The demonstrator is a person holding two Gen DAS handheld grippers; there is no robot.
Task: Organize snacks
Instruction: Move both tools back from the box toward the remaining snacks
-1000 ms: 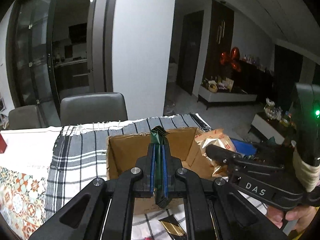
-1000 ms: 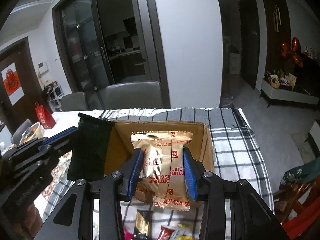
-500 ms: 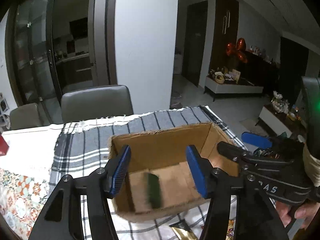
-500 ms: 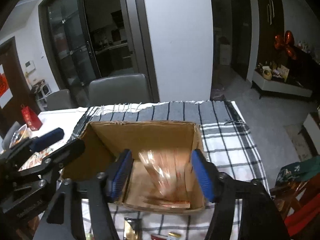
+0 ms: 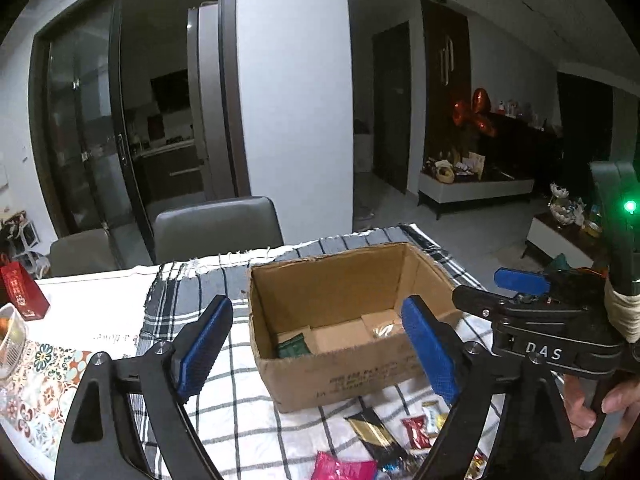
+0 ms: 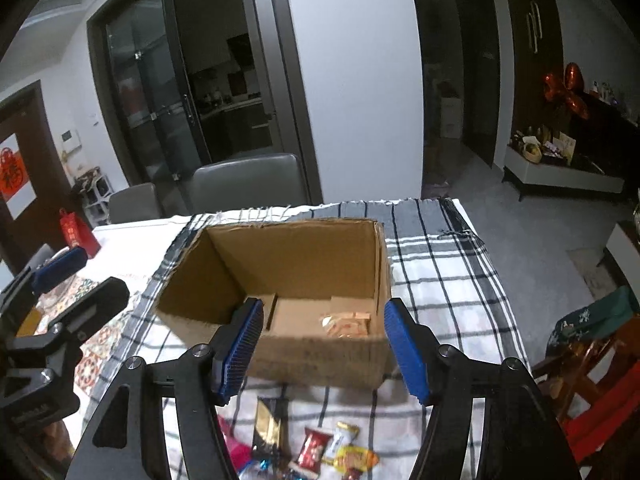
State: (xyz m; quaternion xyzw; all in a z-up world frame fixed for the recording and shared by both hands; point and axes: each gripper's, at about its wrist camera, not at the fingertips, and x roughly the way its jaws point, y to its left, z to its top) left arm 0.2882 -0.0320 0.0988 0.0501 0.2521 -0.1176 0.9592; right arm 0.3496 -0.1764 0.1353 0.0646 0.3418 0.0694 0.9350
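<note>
Released both snacks a second ago: green packet [image 5: 294,347] now flat on the cardboard box [image 5: 340,372] floor at left, biscuit packet [image 6: 347,323] at right. Opened jaws wide on left gripper [image 5: 316,348] and right gripper [image 6: 324,348], both pulled back nearer.

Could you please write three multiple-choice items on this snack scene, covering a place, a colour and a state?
1. Where does the biscuit packet lie?
A. inside the cardboard box
B. on the grey chair
C. in a gripper

2. What colour is the packet at the box's left end?
A. pink
B. dark green
C. white

3. How stand the left gripper and right gripper?
A. both shut
B. one shut
C. both open

Answers: 1 A, it rests on the box floor; 2 B, seen in the left view; 3 C, nothing between the fingers.
</note>
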